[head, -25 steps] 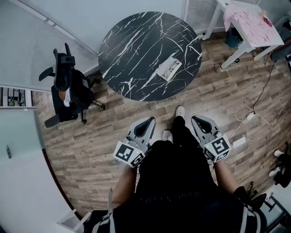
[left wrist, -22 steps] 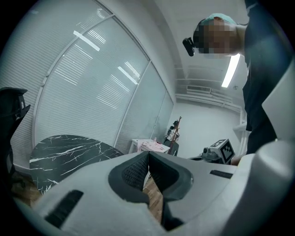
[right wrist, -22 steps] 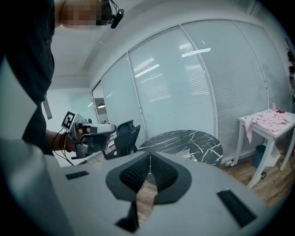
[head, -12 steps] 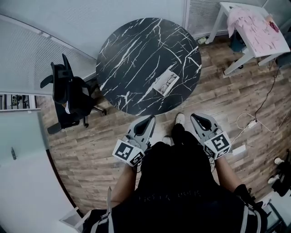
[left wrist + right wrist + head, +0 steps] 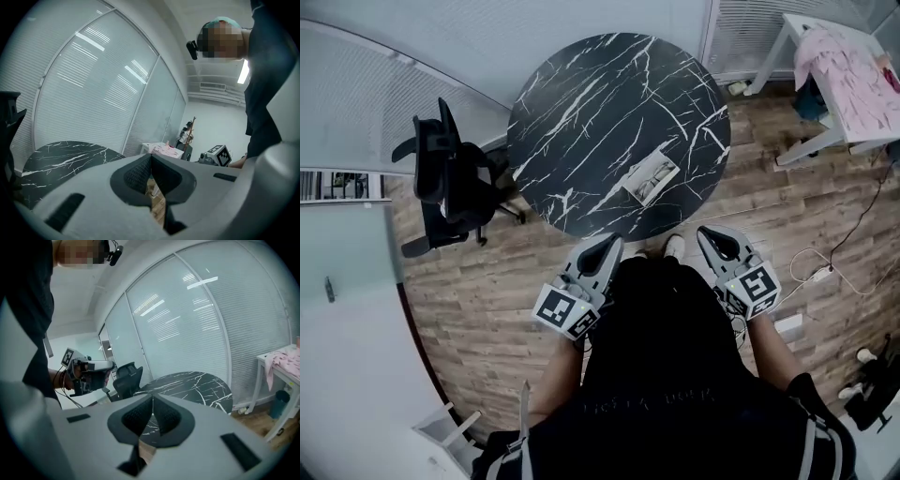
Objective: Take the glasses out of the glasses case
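Note:
A pale glasses case lies on the round black marble table, toward its near right side; what is inside it is too small to make out. My left gripper hangs shut and empty just short of the table's near edge. My right gripper is also shut and empty, right of the table's near edge. In the left gripper view the left gripper has its tips touching, with the table low at left. The right gripper shows its tips together in the right gripper view, with the table ahead.
A black office chair stands left of the table. A white desk with pink cloth stands at the far right. Cables and a power strip lie on the wood floor at right. Glass walls with blinds run behind the table.
The person has stepped closer to the table, so the table and case sit nearer in the head view. Both grippers stay shut and now reach the table's near edge.

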The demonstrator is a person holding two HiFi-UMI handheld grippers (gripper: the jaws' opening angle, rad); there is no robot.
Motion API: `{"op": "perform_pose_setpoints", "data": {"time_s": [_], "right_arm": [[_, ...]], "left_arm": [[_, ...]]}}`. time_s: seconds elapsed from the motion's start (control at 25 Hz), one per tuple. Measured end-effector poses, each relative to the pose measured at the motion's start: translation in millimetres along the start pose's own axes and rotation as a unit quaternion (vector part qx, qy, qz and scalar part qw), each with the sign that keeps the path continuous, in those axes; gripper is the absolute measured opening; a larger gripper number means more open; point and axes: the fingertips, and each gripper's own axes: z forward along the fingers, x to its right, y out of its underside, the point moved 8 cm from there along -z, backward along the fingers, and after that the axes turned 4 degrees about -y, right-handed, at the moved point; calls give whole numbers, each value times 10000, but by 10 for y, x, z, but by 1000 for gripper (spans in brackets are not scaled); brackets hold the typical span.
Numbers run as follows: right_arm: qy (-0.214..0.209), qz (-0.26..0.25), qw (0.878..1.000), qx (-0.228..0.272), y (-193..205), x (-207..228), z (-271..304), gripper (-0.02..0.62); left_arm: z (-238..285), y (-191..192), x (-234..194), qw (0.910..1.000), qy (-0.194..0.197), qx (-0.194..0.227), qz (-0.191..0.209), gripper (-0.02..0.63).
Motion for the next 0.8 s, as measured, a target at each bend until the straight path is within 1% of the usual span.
{"op": "perform_pose_setpoints", "data": {"time_s": [0.12,0.32,0.44,0.6,0.72,0.8], "right_arm": [[-148,-40,9998,-121,-38,55,130,31],[-270,-41,9991,-330,-73,106,344,31],[-386,-223,9977,-515,-151,123,491,31],[-496,-587,9940,-775,-225,175,713,31],[-568,-542,9924,-947,-226,247,877,31],[-636,-542,9908,-1062,-230,292,978,31]], "left_arm": [[19,-37,-67,9999,-104,17,-9,18],[5,-60,-245,9995,-288,43,-153,18],[54,-76,-361,9993,-318,28,-203,18],[156,-96,-478,9996,-244,-37,-168,18],[222,-73,-538,9998,-109,-61,-184,18],[260,9,-593,9996,-57,-152,-235,18]]}}
